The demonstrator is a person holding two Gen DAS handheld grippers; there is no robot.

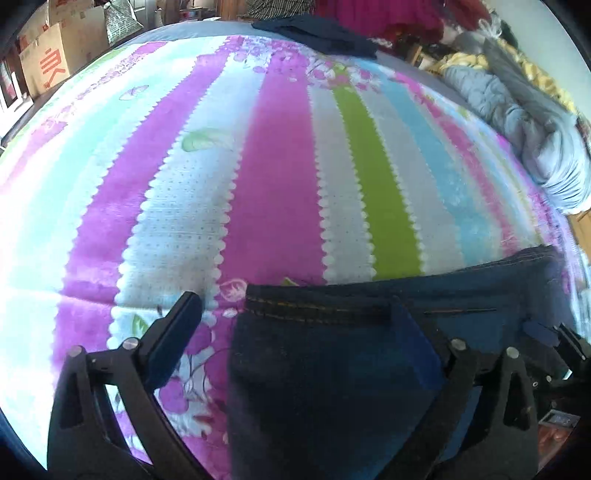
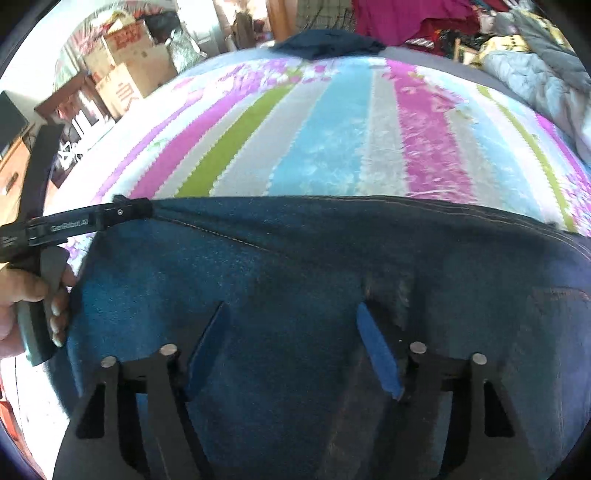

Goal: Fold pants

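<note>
Dark blue jeans [image 2: 295,266] lie spread on a striped floral bedsheet [image 1: 280,177]. In the left wrist view the jeans [image 1: 314,369] fill the lower middle, with their stitched hem edge toward the far side. My left gripper [image 1: 295,317] is open, its fingers astride that hem corner; the left finger [image 1: 173,332] is over the sheet and the right finger [image 1: 417,332] over denim. From the right wrist view the left gripper [image 2: 125,212] sits at the jeans' left corner. My right gripper [image 2: 291,332] is open just above the denim, holding nothing.
A folded dark garment [image 1: 317,33] lies at the far edge of the bed. A pile of grey and yellow bedding [image 1: 517,99] is at the right. Cardboard boxes [image 1: 55,55] stand beyond the left side.
</note>
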